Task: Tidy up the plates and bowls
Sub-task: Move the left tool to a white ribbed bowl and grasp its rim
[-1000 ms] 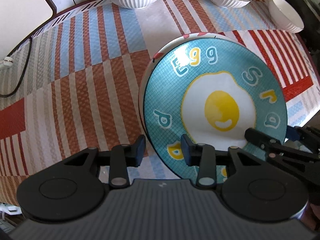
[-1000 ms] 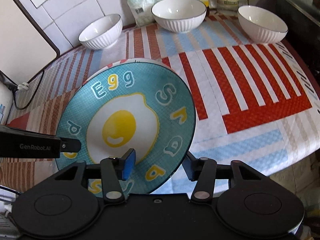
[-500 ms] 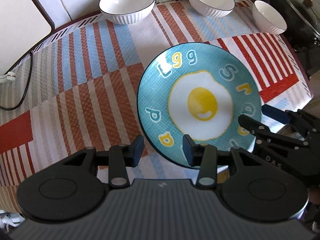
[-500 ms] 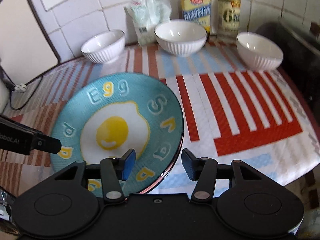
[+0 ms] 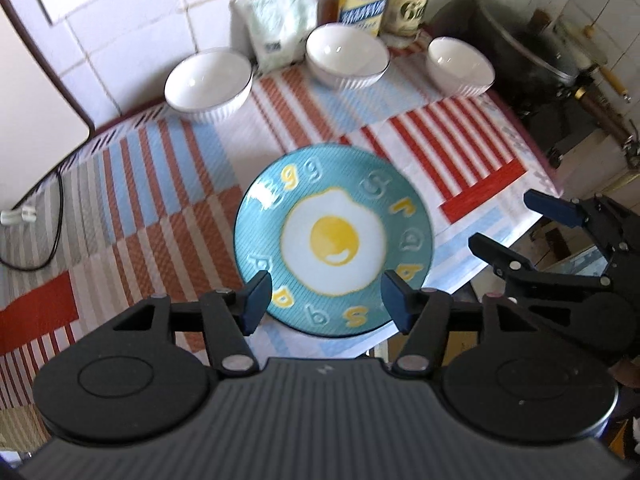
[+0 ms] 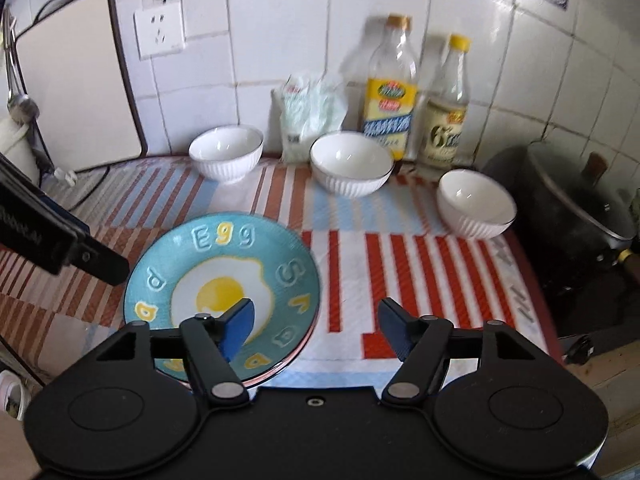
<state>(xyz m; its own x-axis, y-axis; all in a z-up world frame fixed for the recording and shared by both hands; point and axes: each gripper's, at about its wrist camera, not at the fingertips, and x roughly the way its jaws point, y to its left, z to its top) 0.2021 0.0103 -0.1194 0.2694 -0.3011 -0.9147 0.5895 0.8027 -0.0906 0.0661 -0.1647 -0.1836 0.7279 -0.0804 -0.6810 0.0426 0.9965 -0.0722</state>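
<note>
1. Left hand-held gripper (image 5: 325, 297) is opening, nothing between its jaws; the right hand-held gripper (image 6: 316, 325) likewise.
2. Egg plate (image 5: 334, 236) lies flat on the striped tabletop (image 5: 160, 200) below both.
3. Only the right view shows both bottles' (image 6: 390, 92) caps.

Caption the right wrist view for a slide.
Right gripper, jaws opening, above the blue egg plate on the striped tablecloth; three white bowls line the tiled wall.

Teal fried-egg plate (image 5: 334, 240), 3 white ribbed bowls (image 5: 347, 56), red-blue striped tablecloth (image 5: 160, 184)
</note>
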